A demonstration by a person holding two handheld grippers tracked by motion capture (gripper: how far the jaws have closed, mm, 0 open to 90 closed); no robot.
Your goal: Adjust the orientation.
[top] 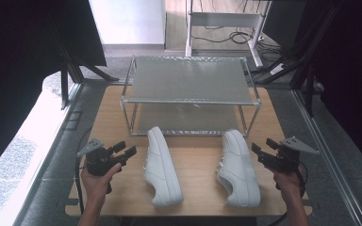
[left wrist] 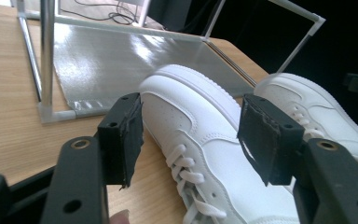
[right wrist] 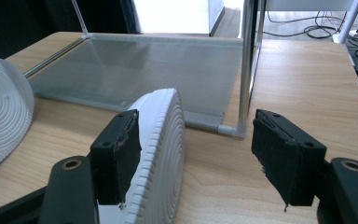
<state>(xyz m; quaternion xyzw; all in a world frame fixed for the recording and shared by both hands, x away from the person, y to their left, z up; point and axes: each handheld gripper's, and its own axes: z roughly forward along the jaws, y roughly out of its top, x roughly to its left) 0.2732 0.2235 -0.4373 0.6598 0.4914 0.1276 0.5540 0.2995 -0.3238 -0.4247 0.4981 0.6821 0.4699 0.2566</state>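
Note:
Two white sneakers lie on their sides on the wooden table, toes toward the rack. The left sneaker is just to the right of my left gripper, which is open; the shoe's laced upper faces it, a little beyond the pads. The right sneaker turns its ribbed sole toward my right gripper, also open and holding nothing. The shoe's sole edge sits close by the left pad. The other sneaker's sole shows at far left.
A two-level metal rack with grey shelves stands at the back of the table, right behind the shoes' toes. Its corner post rises ahead of the right gripper. Black frames and curtains flank the table.

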